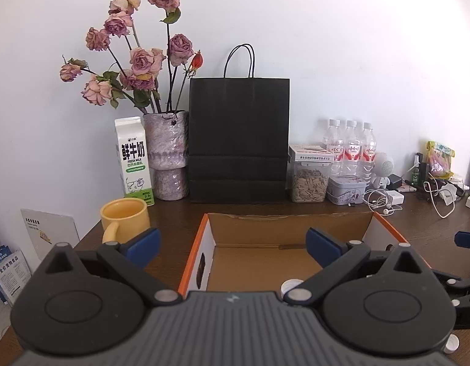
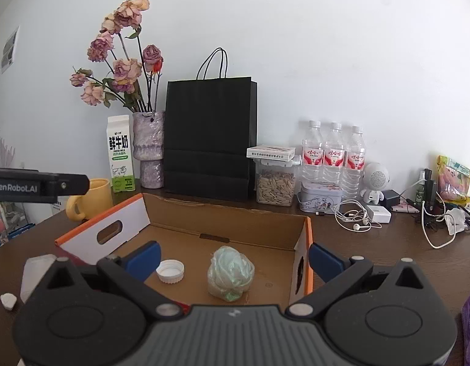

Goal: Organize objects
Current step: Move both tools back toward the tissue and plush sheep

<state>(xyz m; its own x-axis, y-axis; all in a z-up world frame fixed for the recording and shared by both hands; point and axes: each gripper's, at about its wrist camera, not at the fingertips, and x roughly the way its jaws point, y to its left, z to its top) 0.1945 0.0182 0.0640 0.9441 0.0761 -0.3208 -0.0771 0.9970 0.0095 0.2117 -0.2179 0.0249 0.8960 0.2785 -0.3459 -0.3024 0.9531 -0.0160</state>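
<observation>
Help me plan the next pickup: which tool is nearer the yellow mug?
Left. The left tool hangs open just right of the yellow mug; the right tool sits over the box, farther off.

Orange-edged brown box point(image 2: 308, 244); pale green bundle point(image 2: 230, 274); white cap point(image 2: 170, 270); yellow mug point(image 1: 125, 216); black bag point(image 1: 238, 140).

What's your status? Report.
Left gripper and right gripper open, empty. Box holds cap and bag wad. Nothing blocking.

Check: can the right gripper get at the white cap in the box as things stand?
Probably yes. The right gripper is open over the open-topped cardboard box, and the white cap lies bare on its floor, apart from the plastic wad.
</observation>
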